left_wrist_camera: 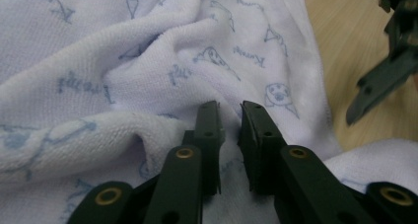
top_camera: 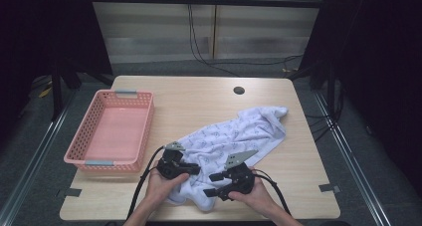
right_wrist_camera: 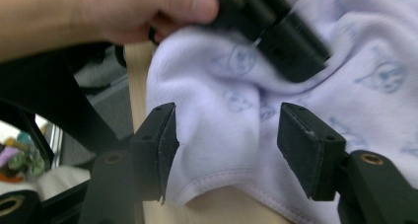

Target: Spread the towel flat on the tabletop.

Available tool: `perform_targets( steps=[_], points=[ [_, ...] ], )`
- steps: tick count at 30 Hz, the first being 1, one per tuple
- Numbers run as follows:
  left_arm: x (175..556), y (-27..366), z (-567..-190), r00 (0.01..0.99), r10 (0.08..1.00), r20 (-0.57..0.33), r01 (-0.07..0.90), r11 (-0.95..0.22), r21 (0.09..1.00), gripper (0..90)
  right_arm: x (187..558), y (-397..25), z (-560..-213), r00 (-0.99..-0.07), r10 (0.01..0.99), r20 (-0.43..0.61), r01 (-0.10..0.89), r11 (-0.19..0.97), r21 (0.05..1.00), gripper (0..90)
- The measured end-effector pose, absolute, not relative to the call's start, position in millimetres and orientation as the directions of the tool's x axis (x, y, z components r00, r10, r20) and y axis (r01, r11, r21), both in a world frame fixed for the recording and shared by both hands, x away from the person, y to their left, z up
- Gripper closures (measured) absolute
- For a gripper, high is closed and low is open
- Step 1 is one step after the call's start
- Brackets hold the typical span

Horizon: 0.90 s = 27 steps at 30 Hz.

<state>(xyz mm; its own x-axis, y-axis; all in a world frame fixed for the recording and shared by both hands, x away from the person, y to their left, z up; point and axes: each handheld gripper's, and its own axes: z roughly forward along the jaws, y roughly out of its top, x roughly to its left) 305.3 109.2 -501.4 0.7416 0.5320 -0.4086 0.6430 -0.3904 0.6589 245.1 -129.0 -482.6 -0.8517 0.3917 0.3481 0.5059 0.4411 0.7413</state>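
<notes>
A white towel [top_camera: 239, 134] with pale blue prints lies crumpled on the wooden table [top_camera: 199, 99], running from the centre to the right. Both grippers are at its near end. My left gripper [top_camera: 194, 170] rests on the cloth; in the left gripper view the towel [left_wrist_camera: 148, 51] bunches under my left gripper [left_wrist_camera: 230, 120], whose jaws stand a narrow gap apart with cloth pinched between them. My right gripper [top_camera: 213, 184] is open, and in the right gripper view the towel's hemmed edge [right_wrist_camera: 222, 86] lies between the wide jaws of my right gripper [right_wrist_camera: 226, 135].
A pink perforated basket [top_camera: 147, 126] stands at the table's left side with nothing in it. A round cable hole [top_camera: 239, 90] sits near the far edge. Bare wood runs along the front and right of the towel.
</notes>
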Motion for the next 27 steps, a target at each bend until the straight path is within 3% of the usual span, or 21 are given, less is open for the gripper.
perform_targets(
  steps=[1, 4, 5, 8, 13, 22, 27],
  points=[
    [305, 111, -499, 0.743, 0.53, -0.409, 0.641, -0.387, 0.663, 71.0, 243, -126, -485, -0.856, 0.383, 0.346, 0.501, 0.455, 0.736, 50.0],
    [302, 120, -488, 0.739, 0.529, -0.417, 0.632, -0.333, 0.699, 61.9, 241, -124, -490, -0.856, 0.405, 0.322, 0.498, 0.478, 0.724, 85.2],
    [300, 125, -483, 0.734, 0.533, -0.42, 0.632, -0.311, 0.71, 56.9, 243, -127, -488, -0.845, 0.426, 0.323, 0.511, 0.467, 0.721, 85.8],
    [292, 143, -466, 0.743, 0.538, -0.398, 0.602, -0.279, 0.748, 54.5, 256, -154, -476, -0.804, 0.506, 0.313, 0.54, 0.401, 0.74, 86.1],
    [277, 161, -458, 0.746, 0.548, -0.379, 0.589, -0.276, 0.76, 56.8, 276, -217, -463, -0.709, 0.646, 0.285, 0.576, 0.296, 0.762, 86.0],
    [266, 171, -471, 0.751, 0.567, -0.339, 0.594, -0.354, 0.723, 59.8, 299, -286, -493, -0.541, 0.802, 0.254, 0.694, 0.255, 0.673, 84.4],
    [262, 173, -474, 0.761, 0.544, -0.354, 0.59, -0.353, 0.726, 66.8, 294, -297, -488, -0.517, 0.827, 0.221, 0.677, 0.238, 0.696, 60.1]
  ],
)
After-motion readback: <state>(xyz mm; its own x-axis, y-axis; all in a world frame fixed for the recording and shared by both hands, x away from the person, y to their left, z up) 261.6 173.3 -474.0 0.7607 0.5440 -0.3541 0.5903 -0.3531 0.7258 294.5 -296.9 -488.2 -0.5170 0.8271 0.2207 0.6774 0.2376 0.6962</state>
